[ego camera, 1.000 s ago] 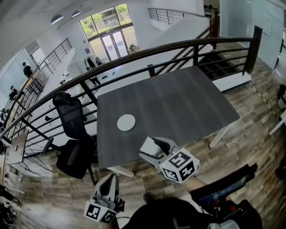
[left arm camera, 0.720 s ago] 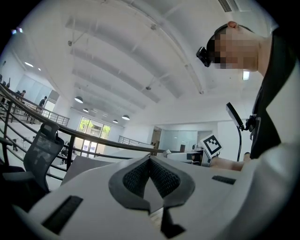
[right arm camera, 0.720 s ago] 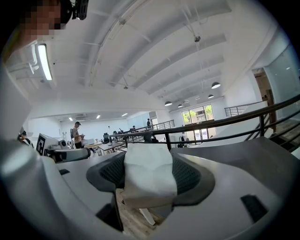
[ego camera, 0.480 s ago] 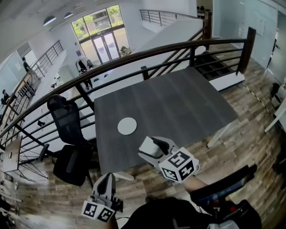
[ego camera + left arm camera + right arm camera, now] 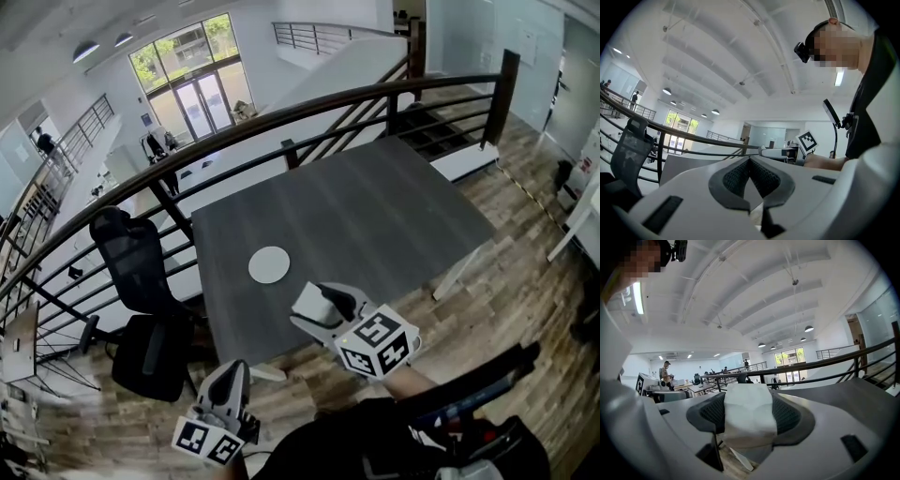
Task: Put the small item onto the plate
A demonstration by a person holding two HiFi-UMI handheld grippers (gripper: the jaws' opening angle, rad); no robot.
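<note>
Lower left, off the desk (image 5: 375,216): left gripper (image 5: 231,373), fingers pressed together on nothing. Left of centre: plate (image 5: 269,264), bare. Just below and right: right gripper (image 5: 317,302), fingers clenched on the white small item (image 5: 749,420). Grasped already; yet to carry over and set down.

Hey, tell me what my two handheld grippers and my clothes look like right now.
The left gripper and the right gripper both have smooth white plastic shells. Their rounded jaws are lined with dark grey dimpled pads. Each gripper carries a white cube printed with black square markers at its rear. The person wears a dark top.
</note>
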